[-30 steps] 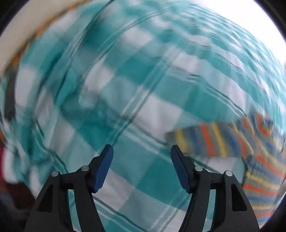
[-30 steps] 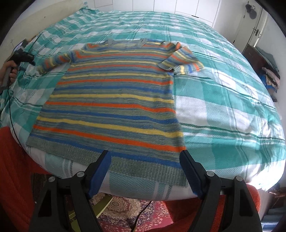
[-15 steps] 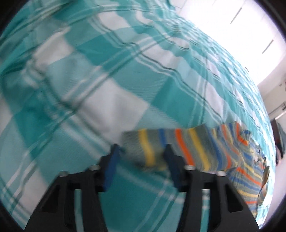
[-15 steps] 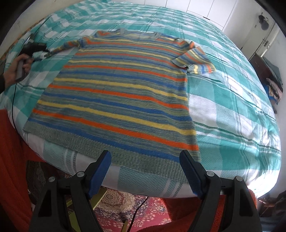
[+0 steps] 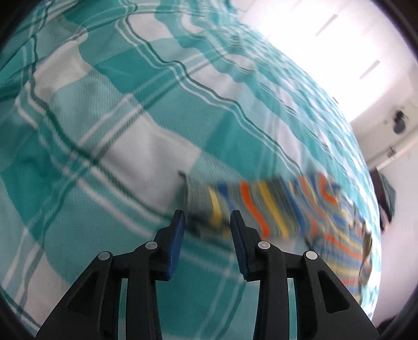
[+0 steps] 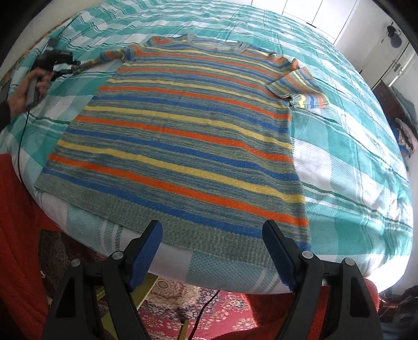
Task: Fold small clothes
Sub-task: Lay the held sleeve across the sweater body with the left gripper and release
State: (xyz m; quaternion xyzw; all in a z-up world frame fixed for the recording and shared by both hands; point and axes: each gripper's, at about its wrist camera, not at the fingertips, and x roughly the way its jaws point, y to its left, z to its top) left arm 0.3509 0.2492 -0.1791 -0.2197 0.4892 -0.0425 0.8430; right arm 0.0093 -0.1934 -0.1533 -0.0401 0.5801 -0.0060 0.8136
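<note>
A knit sweater (image 6: 183, 136) with orange, yellow and blue stripes lies flat on the teal check bedspread (image 6: 352, 157), hem toward me. Its right sleeve (image 6: 300, 89) is folded short. The left sleeve (image 6: 104, 57) stretches out to the far left, where a hand (image 6: 28, 89) holds my left gripper (image 6: 61, 61). In the left wrist view that gripper (image 5: 207, 217) tips down over the sleeve's cuff (image 5: 261, 206). Its jaws are opening, with the cuff end between the tips. My right gripper (image 6: 213, 227) hovers open over the hem, holding nothing.
The bed's front edge (image 6: 209, 272) drops to a red cover (image 6: 15, 235) and a patterned rug (image 6: 222, 308). A black cable (image 6: 19, 146) runs down the left side. Clothes are piled at the far right (image 6: 407, 130), with white wardrobe doors (image 6: 326, 15) behind.
The left gripper has tipped down and come onto the sleeve cuff, and its jaws stand narrower than before. The right gripper has drifted nearer over the hem, still wide.
</note>
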